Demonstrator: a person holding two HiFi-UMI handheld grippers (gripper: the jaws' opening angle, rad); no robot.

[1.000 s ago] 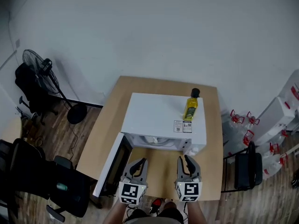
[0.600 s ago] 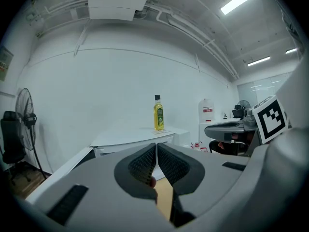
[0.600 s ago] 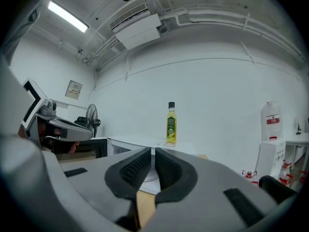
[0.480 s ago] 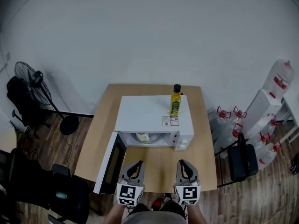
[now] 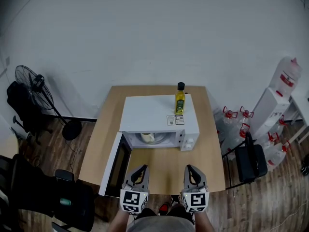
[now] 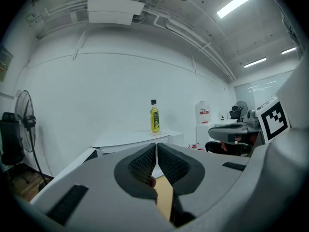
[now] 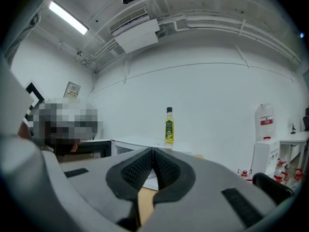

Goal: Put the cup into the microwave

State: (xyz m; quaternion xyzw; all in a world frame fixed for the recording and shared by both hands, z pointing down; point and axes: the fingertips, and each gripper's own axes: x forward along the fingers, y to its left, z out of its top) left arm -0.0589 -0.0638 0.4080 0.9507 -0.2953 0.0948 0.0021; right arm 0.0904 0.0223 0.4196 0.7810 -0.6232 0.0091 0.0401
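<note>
Backing from the microwave (image 5: 159,114), the right gripper (image 5: 189,169) just closed empty, the left gripper (image 5: 143,168) likewise pinched together. The cup (image 5: 148,137) sits inside, so placement looks done

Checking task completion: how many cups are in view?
1: the cup sits inside the open microwave, left of centre. Others could be hidden deeper inside.

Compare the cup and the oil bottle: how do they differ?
Place: the cup sits inside the microwave, whose door is open; the oil bottle stands on top of it.
Look: the cup is pale and squat; the oil bottle is yellow, tall and dark-capped.
Shared: both are small next to the microwave.
</note>
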